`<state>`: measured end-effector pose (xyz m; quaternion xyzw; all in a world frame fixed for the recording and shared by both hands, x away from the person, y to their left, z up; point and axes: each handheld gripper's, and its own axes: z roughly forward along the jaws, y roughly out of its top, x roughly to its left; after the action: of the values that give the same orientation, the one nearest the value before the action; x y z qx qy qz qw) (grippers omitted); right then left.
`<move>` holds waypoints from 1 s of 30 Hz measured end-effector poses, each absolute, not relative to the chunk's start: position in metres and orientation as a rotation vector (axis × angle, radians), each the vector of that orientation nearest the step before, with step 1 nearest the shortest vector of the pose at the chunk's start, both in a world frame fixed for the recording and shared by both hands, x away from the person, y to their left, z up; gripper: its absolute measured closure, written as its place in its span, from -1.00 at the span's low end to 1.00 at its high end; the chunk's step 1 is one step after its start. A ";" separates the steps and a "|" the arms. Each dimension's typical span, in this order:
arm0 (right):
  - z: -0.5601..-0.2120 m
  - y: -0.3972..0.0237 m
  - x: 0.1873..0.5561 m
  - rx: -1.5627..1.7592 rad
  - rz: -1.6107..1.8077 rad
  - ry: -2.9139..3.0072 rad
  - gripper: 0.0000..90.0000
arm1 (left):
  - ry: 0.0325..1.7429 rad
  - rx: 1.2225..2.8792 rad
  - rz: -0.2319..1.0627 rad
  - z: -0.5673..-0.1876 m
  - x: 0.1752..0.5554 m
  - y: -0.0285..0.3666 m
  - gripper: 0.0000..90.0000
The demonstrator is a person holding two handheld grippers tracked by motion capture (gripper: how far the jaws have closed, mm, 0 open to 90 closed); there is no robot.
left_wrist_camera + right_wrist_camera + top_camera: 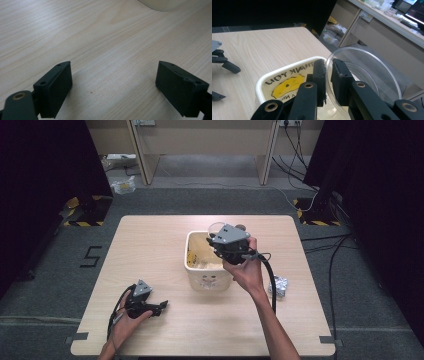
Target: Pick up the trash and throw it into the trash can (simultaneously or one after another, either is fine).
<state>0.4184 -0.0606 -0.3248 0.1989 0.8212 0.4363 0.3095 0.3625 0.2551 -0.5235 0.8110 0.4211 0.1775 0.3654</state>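
On the pale wooden desk stands a cream tub. Above it the right gripper pinches a clear round lid; lowering it flat comes next. The left gripper rests wide open, empty.

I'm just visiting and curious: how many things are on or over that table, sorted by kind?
Hand-held grippers: 2, the left gripper resting open on the table, the right gripper shut on the lid.
Cream tubs: 1, the tub.
Clear round lids: 1, the lid.
Crumpled silvery wrappers: 1, the wrapper.
Total: 5
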 end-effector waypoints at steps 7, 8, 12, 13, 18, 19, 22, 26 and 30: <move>-0.336 -0.046 0.427 0.520 1.135 2.230 0.81 | 1.083 2.083 0.459 -0.524 0.363 0.255 -0.71; -0.337 -0.043 0.428 0.521 1.133 2.237 0.81 | 1.083 2.083 0.459 -0.524 0.363 0.255 -0.71; -0.343 -0.037 0.434 0.526 1.126 2.267 0.81 | 1.082 2.086 0.456 -0.523 0.363 0.255 -0.71; -0.344 -0.036 0.435 0.529 1.124 2.275 0.81 | 1.081 2.086 0.458 -0.524 0.363 0.255 -0.71; -0.352 -0.030 0.441 0.539 1.106 2.309 0.81 | 1.081 2.088 0.457 -0.523 0.363 0.255 -0.71; -0.353 -0.030 0.442 0.545 1.110 2.316 0.81 | 1.081 2.087 0.457 -0.523 0.363 0.255 -0.71; -0.357 -0.029 0.445 0.553 1.099 2.322 0.80 | 1.081 2.086 0.457 -0.524 0.363 0.255 -0.71; -0.363 -0.028 0.448 0.567 1.091 2.332 0.80 | 1.081 2.085 0.458 -0.524 0.363 0.255 -0.71; -0.367 -0.027 0.449 0.582 1.083 2.343 0.80 | 1.082 2.084 0.458 -0.524 0.363 0.255 -0.71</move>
<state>0.4487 -0.0269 -0.3672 0.2133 0.8585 0.3968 0.2450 0.3625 0.2551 -0.5236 0.8107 0.4211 0.1780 0.3657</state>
